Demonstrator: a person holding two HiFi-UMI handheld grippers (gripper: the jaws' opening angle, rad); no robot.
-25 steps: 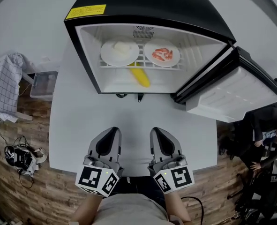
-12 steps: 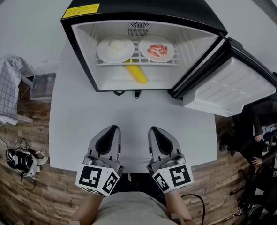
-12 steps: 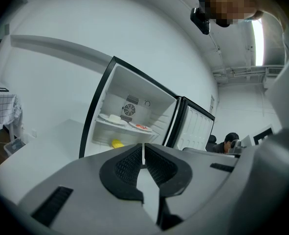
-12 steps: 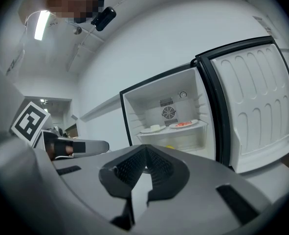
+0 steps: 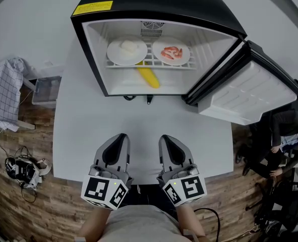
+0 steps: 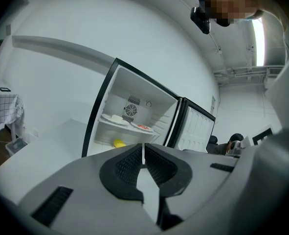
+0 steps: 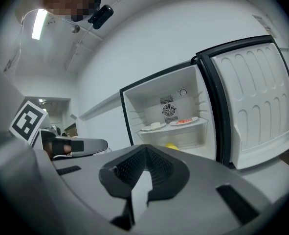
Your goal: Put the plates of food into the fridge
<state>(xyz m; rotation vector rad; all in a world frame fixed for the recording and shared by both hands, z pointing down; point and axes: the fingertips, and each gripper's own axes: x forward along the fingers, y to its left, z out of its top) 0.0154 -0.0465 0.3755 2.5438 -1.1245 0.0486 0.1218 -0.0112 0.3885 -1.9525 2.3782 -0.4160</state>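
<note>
An open black fridge [image 5: 159, 6] stands at the table's far end. On its wire shelf sit two white plates: one with pale food [image 5: 127, 51] on the left, one with red food [image 5: 171, 52] on the right. A yellow item [image 5: 149, 77] lies on the fridge floor below them. The same plates show in the left gripper view [image 6: 114, 119] and the right gripper view [image 7: 184, 122]. My left gripper [image 5: 119, 137] and right gripper [image 5: 166, 138] rest side by side at the near table edge, far from the fridge. Both are shut and hold nothing.
The fridge door [image 5: 249, 92] hangs open to the right. The white table [image 5: 88, 135] lies between the grippers and the fridge. A checked cloth [image 5: 5, 92] and a clear bin [image 5: 47, 91] sit at the left, cables [image 5: 22, 170] lie on the floor, and a person [image 5: 285, 135] sits at the right.
Only the head camera has shifted slightly. Both grippers stay in place, and the plates rest on the shelf as before.
</note>
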